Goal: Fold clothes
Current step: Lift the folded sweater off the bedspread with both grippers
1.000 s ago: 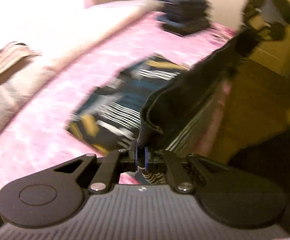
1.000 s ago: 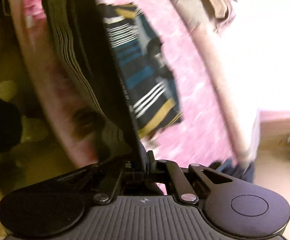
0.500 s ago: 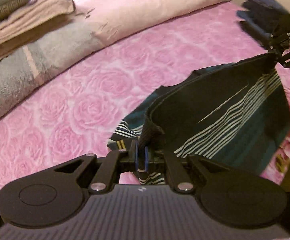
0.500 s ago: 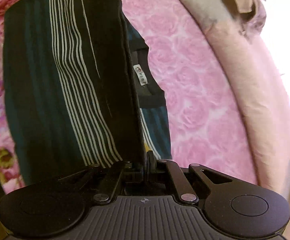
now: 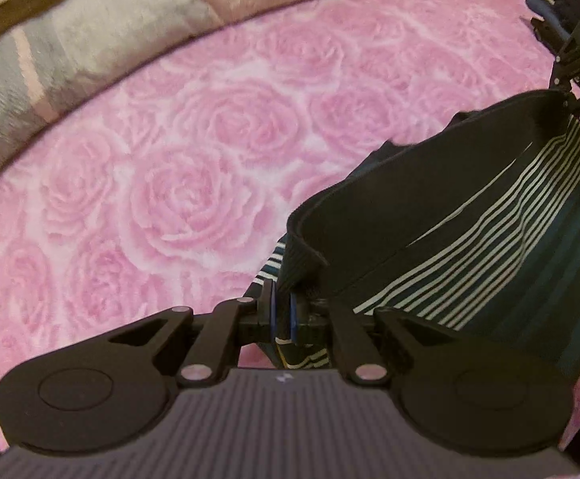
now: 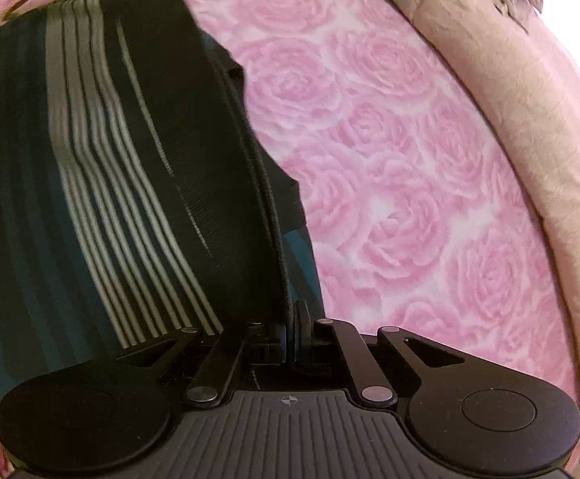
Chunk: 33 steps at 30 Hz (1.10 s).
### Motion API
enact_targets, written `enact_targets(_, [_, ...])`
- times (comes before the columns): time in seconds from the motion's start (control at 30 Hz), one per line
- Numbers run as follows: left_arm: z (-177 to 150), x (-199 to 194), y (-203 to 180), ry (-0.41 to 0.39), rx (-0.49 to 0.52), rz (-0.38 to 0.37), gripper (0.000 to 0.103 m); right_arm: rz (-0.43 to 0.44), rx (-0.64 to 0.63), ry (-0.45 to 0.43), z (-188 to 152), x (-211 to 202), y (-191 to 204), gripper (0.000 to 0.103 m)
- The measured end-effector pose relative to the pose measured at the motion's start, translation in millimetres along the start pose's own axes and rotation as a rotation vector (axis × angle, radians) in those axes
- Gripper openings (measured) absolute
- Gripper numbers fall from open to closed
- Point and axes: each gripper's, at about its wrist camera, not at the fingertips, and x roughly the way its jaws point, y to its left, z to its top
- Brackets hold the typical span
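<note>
a pink rose-print bed cover [image 5: 194, 167] is seen across both views, with a folded beige and grey blanket [image 5: 102, 36] along its far edge. a dark striped garment [image 5: 469, 239] is held stretched above the bed. one edge is clamped by the left gripper [image 5: 283, 315], fingers together, the other by the right gripper [image 6: 290, 329].

Left tool [image 5: 283, 311] clamped tight; right tool [image 6: 290, 333] clamped tight, both gripping.
</note>
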Motion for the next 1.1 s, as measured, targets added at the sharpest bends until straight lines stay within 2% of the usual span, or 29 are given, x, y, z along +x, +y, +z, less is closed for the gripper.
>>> enact_targets(0.13, [-2,31,13,0.013,-0.036,-0.029,0.005,-0.001,0.052,-0.002,0,34,-11,0.002])
enact_targets(0.23, [-3,43,18,0.016,-0.064,-0.045,0.005,0.012,0.147,-0.02,-4,52,-19,0.003])
enact_targets(0.3, [-3,45,21,0.016,-0.077,-0.054,0.005,-0.031,0.238,-0.05,-8,47,-26,0.028])
enact_targets(0.33, [-3,45,22,0.017,-0.082,-0.058,0.006,-0.076,0.306,-0.07,-12,38,-31,0.045])
enact_targets(0.37, [-2,45,23,0.018,-0.087,-0.062,0.006,-0.121,0.374,-0.09,-16,29,-36,0.046])
enact_targets(0.43, [-2,44,24,0.023,-0.095,-0.072,0.006,-0.172,0.529,-0.126,-28,10,-46,0.046])
enact_targets(0.53, [-1,42,28,0.027,-0.121,-0.083,0.007,-0.149,0.758,-0.159,-57,-15,-49,0.046])
enact_targets(0.67, [-1,42,30,0.02,-0.129,-0.082,0.008,-0.106,0.894,-0.151,-90,-19,-44,0.046])
enact_targets(0.83, [1,44,26,0.023,-0.116,-0.069,0.003,0.03,0.987,-0.209,-97,10,-57,0.046])
enact_targets(0.9, [2,39,26,0.012,-0.113,-0.057,0.002,0.056,1.031,-0.182,-97,23,-64,0.009])
enact_targets(0.93, [4,31,27,-0.016,-0.123,-0.053,0.002,0.047,1.043,-0.165,-98,22,-67,0.005])
enact_targets(1.0, [7,14,32,-0.073,-0.147,-0.047,0.002,0.022,1.051,-0.153,-101,13,-73,0.005])
enact_targets(1.1, [10,12,33,-0.097,-0.157,-0.049,0.002,-0.005,1.024,-0.154,-106,-1,-73,0.005])
